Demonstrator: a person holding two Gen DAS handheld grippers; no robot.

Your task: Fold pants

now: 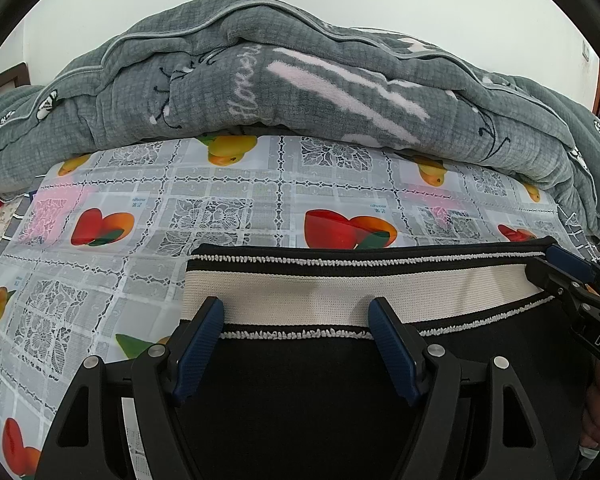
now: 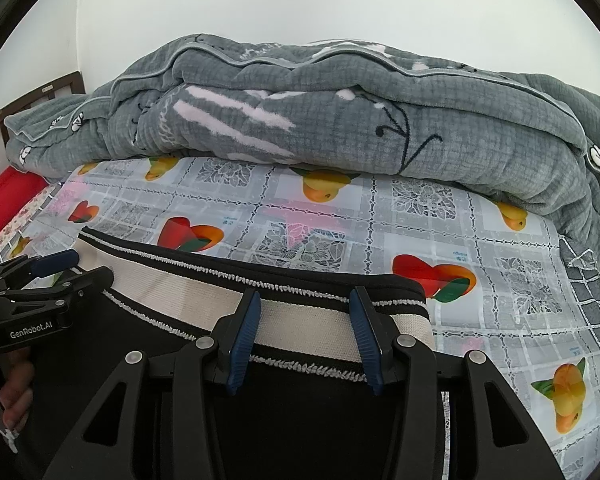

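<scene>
Pants [image 1: 300, 392], lower centre: soft, limp, light; take hold at waistband [image 1: 340, 300]. Left gripper [image 1: 296, 316], right gripper [image 2: 304, 304]: both spread, ungrasping.

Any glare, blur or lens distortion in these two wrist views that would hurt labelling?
Left wrist view: strong fisheye bowing, black vignette corners; even soft light; pinkish sheen on the glossy fruit-print tablecloth; the black pants' white ribbed waistband is sharp. Right wrist view: same bowing; pink glare on the cloth at centre; the folded grey quilt looks crisp, no motion blur.
</scene>
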